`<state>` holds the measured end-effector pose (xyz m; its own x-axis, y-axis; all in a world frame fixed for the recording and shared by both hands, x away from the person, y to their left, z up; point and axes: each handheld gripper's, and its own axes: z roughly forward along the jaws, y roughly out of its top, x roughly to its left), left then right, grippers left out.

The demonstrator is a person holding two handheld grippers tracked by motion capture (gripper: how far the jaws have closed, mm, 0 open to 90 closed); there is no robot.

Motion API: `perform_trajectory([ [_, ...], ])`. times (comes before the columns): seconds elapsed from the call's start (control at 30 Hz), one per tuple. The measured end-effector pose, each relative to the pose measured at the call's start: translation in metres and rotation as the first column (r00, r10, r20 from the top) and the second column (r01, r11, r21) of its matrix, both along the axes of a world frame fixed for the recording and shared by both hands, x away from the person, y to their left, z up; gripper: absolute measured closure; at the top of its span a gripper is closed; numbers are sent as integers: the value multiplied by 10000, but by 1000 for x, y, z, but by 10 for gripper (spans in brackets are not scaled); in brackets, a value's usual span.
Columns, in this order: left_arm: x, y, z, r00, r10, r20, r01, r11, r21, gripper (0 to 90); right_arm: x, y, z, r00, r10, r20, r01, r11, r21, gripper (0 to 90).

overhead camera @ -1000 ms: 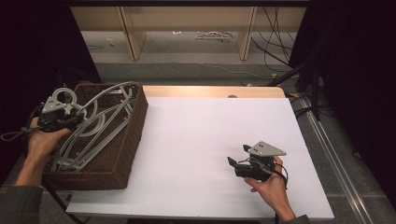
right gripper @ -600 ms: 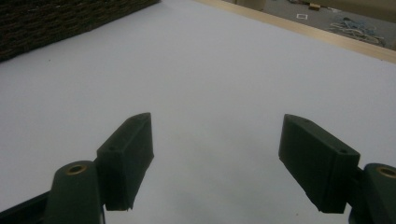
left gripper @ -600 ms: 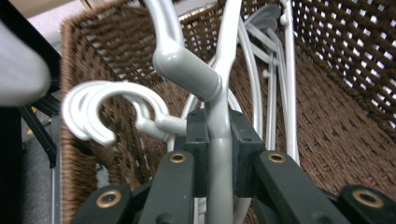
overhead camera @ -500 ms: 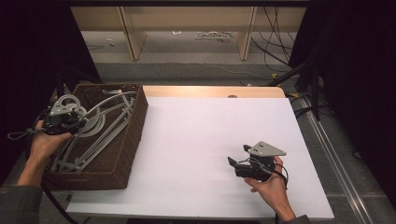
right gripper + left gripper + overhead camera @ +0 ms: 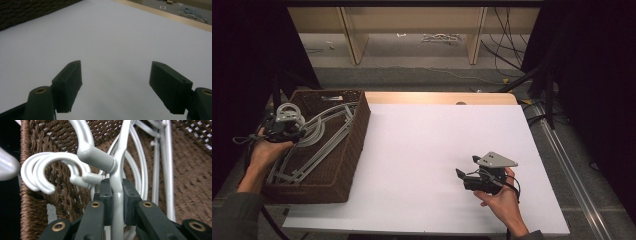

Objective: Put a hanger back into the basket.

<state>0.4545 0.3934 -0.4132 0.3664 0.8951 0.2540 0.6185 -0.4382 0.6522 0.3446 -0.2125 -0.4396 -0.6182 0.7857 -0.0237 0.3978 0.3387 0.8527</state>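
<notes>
Left gripper (image 5: 287,131) has slid back along the basket (image 5: 347,165), jaws pinching a white hanger (image 5: 117,195) not yet lifted out. Right gripper (image 5: 472,175) waits wide open, empty, on the desk (image 5: 422,150).

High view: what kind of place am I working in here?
Probably a lab or recording setup, not a home: a white table ringed by dark curtains, loose cables on the floor, and bare wooden shelving behind.

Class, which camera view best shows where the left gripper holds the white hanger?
The left gripper view: the left gripper pinches the white hanger just below its hook. The high view shows this small, at the basket. The right gripper view shows bare table.
</notes>
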Motion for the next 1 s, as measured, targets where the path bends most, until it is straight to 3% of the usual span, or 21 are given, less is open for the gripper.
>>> perform_trajectory([
  [0.13,3,2,-6,9996,186,-211,-177,9990,406,794,0,0,0,10000,-3,-8,3,10000,-5,272],
  [0.17,3,2,-7,9990,422,-143,-420,9990,133,795,0,0,0,10000,-12,-62,12,10000,3,272],
  [0.3,3,7,-8,9984,520,-210,-517,9986,138,762,0,0,0,10000,-26,-44,26,10000,34,272],
  [0.43,-2,6,-3,9975,665,249,-659,9976,-210,669,1,0,0,10000,-27,-15,27,10000,9,272],
  [0.57,-6,3,2,9969,697,355,-680,9966,-476,587,0,0,0,10000,-25,-63,25,10000,8,272],
  [0.73,-12,-1,10,9928,938,740,-865,9917,-954,475,0,0,0,10000,-19,-16,19,10000,-17,271],
  [0.87,-21,-7,18,9893,974,1087,-809,9858,-1471,435,0,0,0,10000,-50,37,50,10000,32,272],
  [0.93,-25,-11,22,9879,920,1251,-686,9813,-1800,407,0,0,0,10000,-56,50,56,10000,29,272],
  [1.0,-29,-15,25,9847,854,1521,-468,9692,-2416,381,0,0,1,10000,-73,5,73,9999,104,272],
])
